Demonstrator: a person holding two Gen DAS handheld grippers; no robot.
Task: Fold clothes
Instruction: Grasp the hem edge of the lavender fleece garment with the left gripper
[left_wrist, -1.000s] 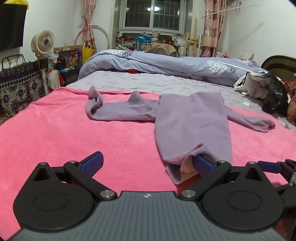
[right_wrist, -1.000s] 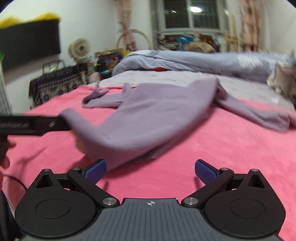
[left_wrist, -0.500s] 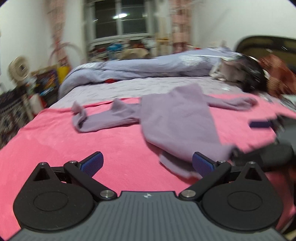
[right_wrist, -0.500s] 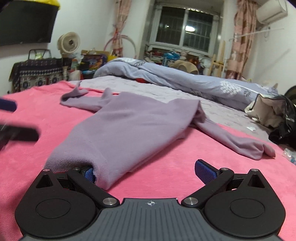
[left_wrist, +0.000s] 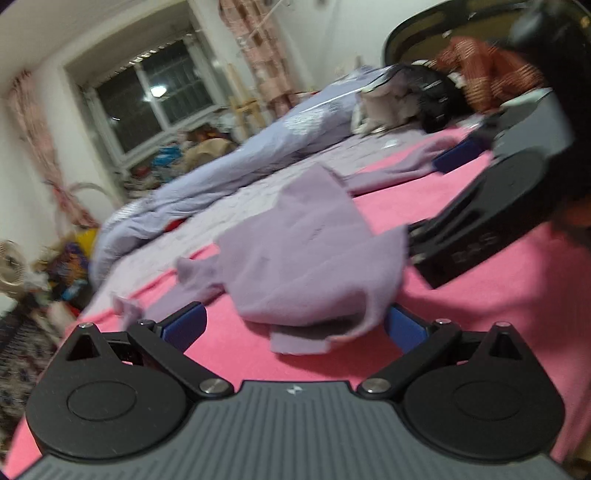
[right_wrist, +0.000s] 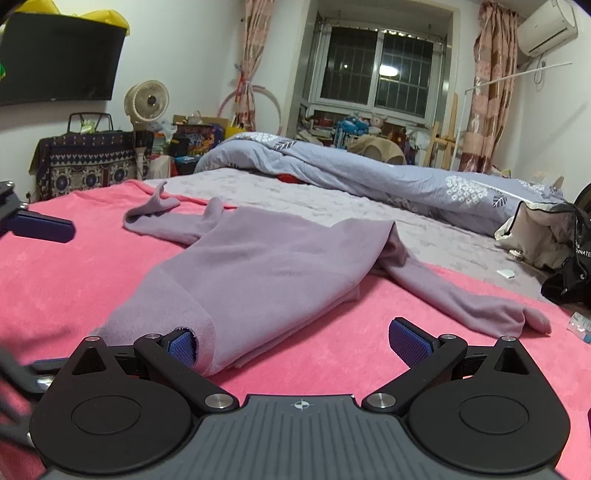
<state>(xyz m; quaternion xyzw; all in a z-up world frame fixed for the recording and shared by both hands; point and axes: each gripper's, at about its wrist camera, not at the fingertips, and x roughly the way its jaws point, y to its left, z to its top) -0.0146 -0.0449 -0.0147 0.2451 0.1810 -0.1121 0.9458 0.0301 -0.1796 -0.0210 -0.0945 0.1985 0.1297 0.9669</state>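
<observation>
A lilac long-sleeved top (right_wrist: 266, 273) lies flat on the pink blanket (right_wrist: 74, 280), both sleeves spread out to the sides. My right gripper (right_wrist: 295, 347) is open at the hem's near corner, and the cloth drapes over its left finger (right_wrist: 183, 347). In the tilted, blurred left wrist view the same top (left_wrist: 314, 258) sits just ahead of my left gripper (left_wrist: 293, 328), which is open with the hem's edge lying between its jaws. The right gripper's body (left_wrist: 498, 206) shows beside the top there. The left gripper's blue fingertip (right_wrist: 37, 229) shows at the left edge of the right wrist view.
A grey-blue duvet (right_wrist: 369, 173) is heaped across the far side of the bed. Bags and clothes (right_wrist: 543, 240) lie at the right edge. A fan (right_wrist: 146, 101), a patterned cabinet cover (right_wrist: 85, 166) and clutter stand at the left wall.
The left gripper has swung right, tilted and closed in on the hem. The right gripper came up to the hem corner and has since held almost still. Both stay open.
</observation>
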